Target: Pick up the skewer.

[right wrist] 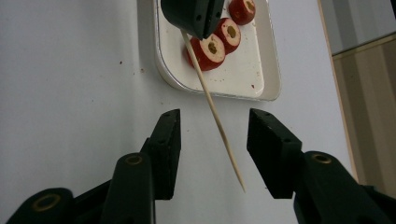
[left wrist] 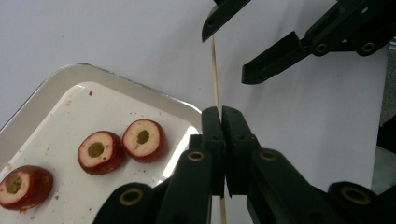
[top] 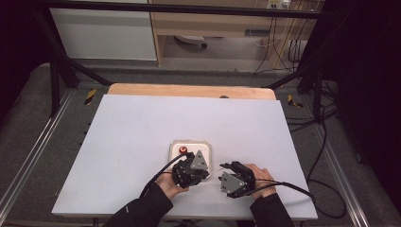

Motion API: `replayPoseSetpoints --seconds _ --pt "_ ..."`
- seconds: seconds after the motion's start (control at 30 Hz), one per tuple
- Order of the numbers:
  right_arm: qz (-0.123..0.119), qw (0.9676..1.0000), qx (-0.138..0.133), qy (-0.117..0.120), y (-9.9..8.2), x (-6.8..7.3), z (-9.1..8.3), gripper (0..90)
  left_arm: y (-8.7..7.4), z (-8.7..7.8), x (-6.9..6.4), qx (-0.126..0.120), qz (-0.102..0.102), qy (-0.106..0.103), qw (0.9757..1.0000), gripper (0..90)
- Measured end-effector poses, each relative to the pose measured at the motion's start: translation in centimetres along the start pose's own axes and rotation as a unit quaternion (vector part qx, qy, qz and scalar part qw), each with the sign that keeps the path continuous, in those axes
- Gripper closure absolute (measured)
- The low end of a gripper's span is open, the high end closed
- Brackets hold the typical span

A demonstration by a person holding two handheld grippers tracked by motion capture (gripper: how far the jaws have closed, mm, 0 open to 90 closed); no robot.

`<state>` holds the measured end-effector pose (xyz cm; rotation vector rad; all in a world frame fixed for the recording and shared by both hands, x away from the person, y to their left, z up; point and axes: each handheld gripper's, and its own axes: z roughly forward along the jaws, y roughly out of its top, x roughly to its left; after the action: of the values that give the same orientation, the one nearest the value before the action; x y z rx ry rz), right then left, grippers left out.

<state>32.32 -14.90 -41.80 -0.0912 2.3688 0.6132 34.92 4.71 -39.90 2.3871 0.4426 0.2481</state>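
Your left gripper [left wrist: 222,116] is clamped tight on a skewer [left wrist: 215,70], which runs on past the jaw tips toward your right gripper [right wrist: 212,140]. That one stands partly open, with the skewer's pointed end between its jaws and touching neither pad [right wrist: 171,133]; nothing is gripped there yet.

The skewer hangs over the table [top: 142,132] near its front edge, just off the near right corner of the tray [top: 208,147]. In the tray lie three cored red fruit slices [left wrist: 142,139], none threaded.

By the look of it you are in the handover or steadying step, before any slice goes on. The next move calls for closing the right jaws squarely on the free end without bending the stick. Or, if the left is to keep it alone, clear the right away and aim the point at the hole of the nearest slice.
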Motion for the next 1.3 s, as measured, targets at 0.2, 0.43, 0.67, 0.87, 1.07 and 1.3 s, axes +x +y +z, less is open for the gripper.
replayPoseSetpoints --seconds 0.2,0.43,0.67,0.87,1.07,1.3 --pt "-0.039 0.9992 0.006 0.006 -0.1 0.4 0.2 62.0 0.7 0.5 -0.6 0.011 0.015 -0.007 0.9998 88.4" --pt "-0.072 0.9970 0.017 0.019 -0.2 0.6 0.4 70.4 1.0 1.0 -1.0 0.016 0.020 -0.018 0.9995 88.4" --pt "-0.098 0.9945 0.023 0.026 -0.2 0.6 0.6 79.0 1.0 1.1 -1.1 0.016 0.023 -0.022 0.9994 88.4" --pt "-0.115 0.9925 0.026 0.034 -0.3 0.5 0.6 87.1 1.0 1.2 -1.1 0.019 0.024 -0.024 0.9992 88.4" --pt "-0.134 0.9900 0.028 0.031 -0.3 0.7 0.6 88.5 1.0 1.2 -1.1 0.019 0.024 -0.025 0.9992 88.4" --pt "-0.156 0.9865 0.042 0.027 0.1 0.7 0.5 88.6 0.9 1.0 -0.6 0.035 0.012 -0.038 0.9986 83.4"
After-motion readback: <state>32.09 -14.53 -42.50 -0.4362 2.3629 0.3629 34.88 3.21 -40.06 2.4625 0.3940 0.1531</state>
